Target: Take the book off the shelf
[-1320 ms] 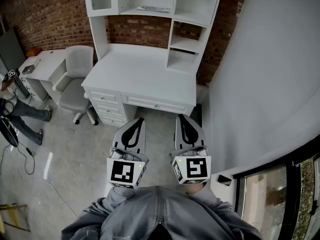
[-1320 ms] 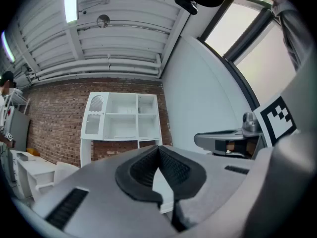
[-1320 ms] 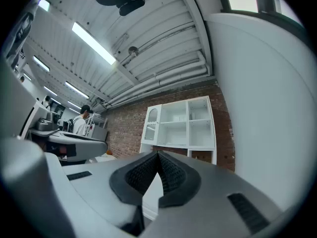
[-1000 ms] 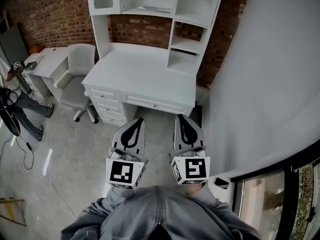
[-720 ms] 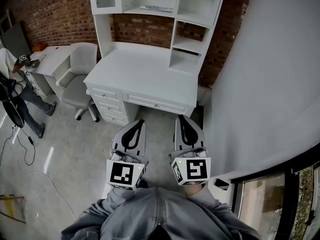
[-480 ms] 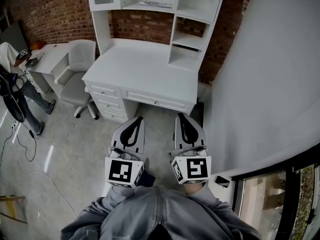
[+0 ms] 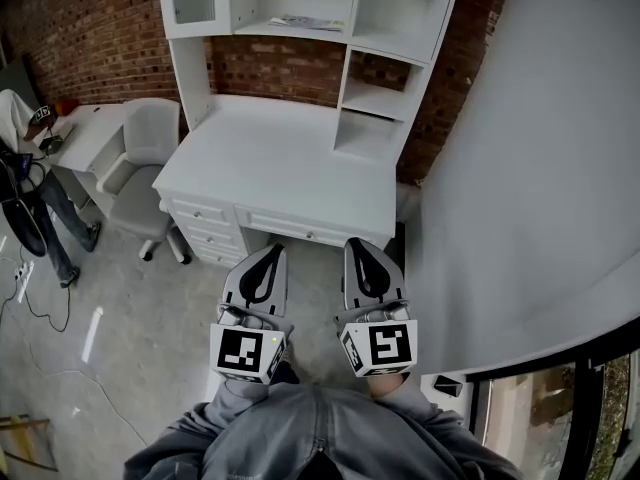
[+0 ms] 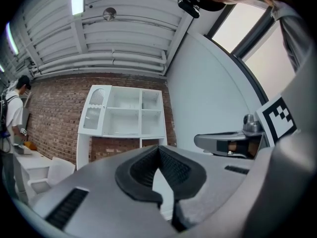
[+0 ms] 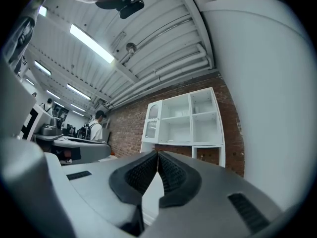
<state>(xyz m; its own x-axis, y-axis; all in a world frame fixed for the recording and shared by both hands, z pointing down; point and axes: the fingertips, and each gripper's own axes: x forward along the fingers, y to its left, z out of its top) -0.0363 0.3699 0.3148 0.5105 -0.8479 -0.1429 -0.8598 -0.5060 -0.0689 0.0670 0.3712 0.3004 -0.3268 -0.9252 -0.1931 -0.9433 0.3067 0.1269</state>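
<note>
A thin book (image 7: 305,22) lies flat on the middle shelf of the white hutch (image 7: 345,78), which stands on a white desk (image 7: 280,168) ahead of me. My left gripper (image 7: 271,251) and right gripper (image 7: 355,244) are held side by side close to my body, over the floor in front of the desk's drawers and well short of the shelf. Both are shut with nothing between the jaws. The left gripper view shows its pads (image 8: 168,167) meeting, with the hutch (image 8: 124,118) far beyond. In the right gripper view the pads (image 9: 171,175) also meet, pointing towards the hutch (image 9: 183,123).
A grey office chair (image 7: 140,158) stands left of the desk, beside a small white side table (image 7: 85,133). A person (image 7: 25,168) stands at the far left. A white wall (image 7: 540,168) runs along the right. Cables (image 7: 40,308) lie on the concrete floor.
The desk and hutch have come a little nearer and lower in the head view. The person at the left has walked up towards the side table. Both grippers stay shut and side by side.
</note>
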